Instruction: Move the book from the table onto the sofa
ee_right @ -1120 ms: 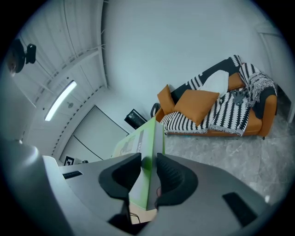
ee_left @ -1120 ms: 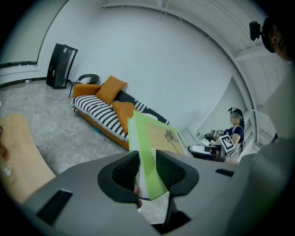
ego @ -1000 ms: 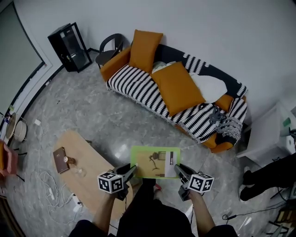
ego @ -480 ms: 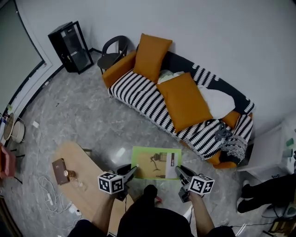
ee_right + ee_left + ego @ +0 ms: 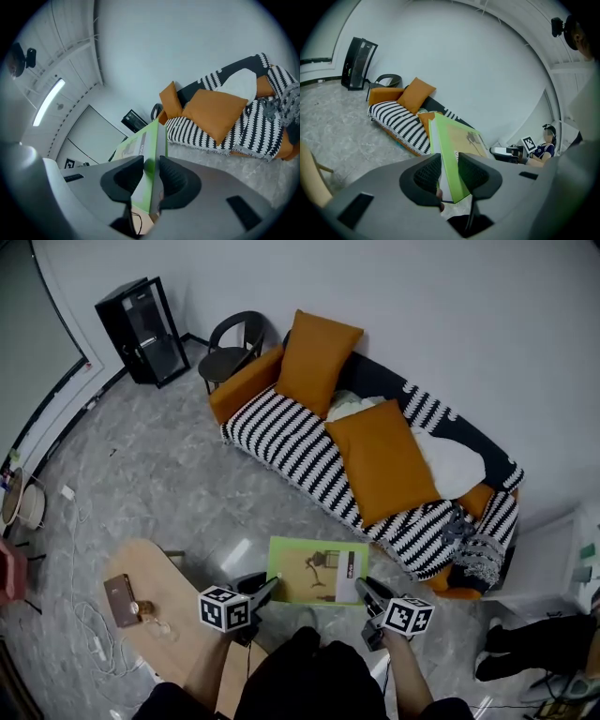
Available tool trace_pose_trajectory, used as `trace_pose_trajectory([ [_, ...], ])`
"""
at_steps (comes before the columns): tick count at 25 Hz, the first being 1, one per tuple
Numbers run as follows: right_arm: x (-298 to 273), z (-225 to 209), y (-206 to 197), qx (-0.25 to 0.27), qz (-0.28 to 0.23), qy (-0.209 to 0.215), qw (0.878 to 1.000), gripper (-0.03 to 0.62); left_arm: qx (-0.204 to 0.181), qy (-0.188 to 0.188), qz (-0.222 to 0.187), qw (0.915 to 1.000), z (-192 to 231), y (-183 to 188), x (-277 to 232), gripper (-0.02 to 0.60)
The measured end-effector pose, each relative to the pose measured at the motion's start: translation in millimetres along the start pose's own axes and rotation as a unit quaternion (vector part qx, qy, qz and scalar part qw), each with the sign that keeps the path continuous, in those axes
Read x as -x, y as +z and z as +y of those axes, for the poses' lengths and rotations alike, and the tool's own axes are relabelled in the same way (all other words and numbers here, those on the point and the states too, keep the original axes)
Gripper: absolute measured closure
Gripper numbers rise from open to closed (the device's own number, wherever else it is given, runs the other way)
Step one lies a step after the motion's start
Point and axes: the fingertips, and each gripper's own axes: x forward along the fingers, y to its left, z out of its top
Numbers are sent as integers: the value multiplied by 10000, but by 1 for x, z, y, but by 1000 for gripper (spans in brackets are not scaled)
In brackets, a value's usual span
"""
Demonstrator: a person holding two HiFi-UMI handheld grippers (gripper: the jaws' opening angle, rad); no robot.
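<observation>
Glossy stone floor [image 5: 169, 460], cloth sofa [image 5: 281, 435]

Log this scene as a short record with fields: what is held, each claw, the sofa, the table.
held: thin green book, flat above the grey floor
left claw: shut on the book's left edge
right claw: shut on its right edge
sofa: black-and-white striped sofa ahead, orange cushions on it, book not yet there
table: light wooden table at lower left, book off it
</observation>
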Motion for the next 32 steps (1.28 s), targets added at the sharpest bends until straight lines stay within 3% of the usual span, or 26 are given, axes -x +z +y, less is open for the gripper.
trace_pose_trajectory([
  [11, -57, -12, 52, -11, 119, 85, 9999, 470, 109, 85, -35, 9999, 36, 53, -34, 454],
  [32, -190, -69, 238, 1, 311, 430, 9986, 471, 251, 381, -118, 9989, 97, 220, -161, 454],
])
